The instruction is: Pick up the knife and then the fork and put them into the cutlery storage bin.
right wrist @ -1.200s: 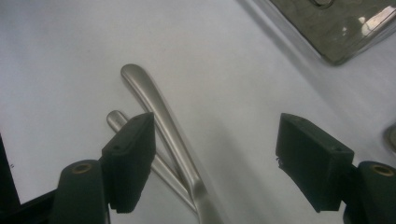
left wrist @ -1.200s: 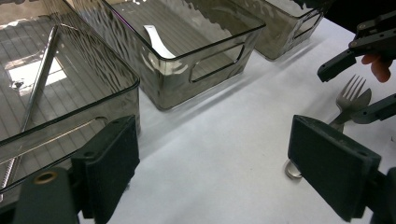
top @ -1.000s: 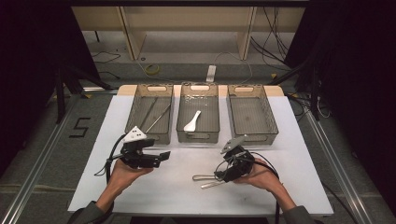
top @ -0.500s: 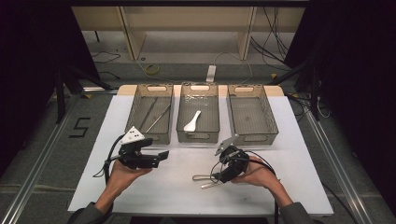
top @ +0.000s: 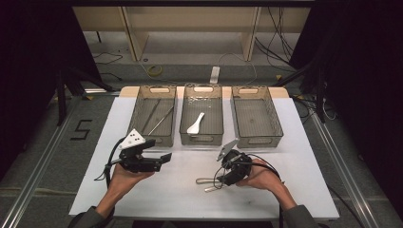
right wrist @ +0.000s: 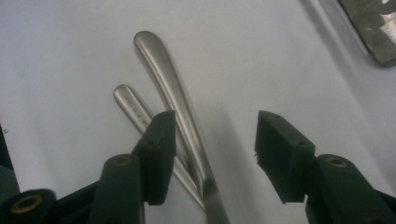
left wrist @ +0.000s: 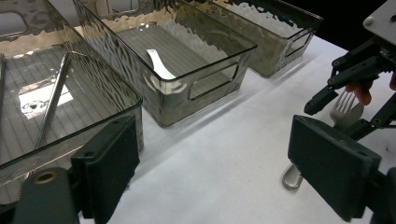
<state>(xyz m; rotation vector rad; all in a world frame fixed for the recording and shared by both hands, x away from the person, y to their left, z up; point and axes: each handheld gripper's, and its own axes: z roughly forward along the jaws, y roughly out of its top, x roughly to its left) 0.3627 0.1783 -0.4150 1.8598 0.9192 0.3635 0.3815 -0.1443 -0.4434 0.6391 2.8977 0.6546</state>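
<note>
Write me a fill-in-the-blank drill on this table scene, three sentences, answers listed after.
1. The white spoon lies in the ____ of the three bins.
2. The right tool hangs over two metal handles with its jaws ____.
3. The left tool holds ____ between its jaws.

Missing words: middle; open; nothing
</note>
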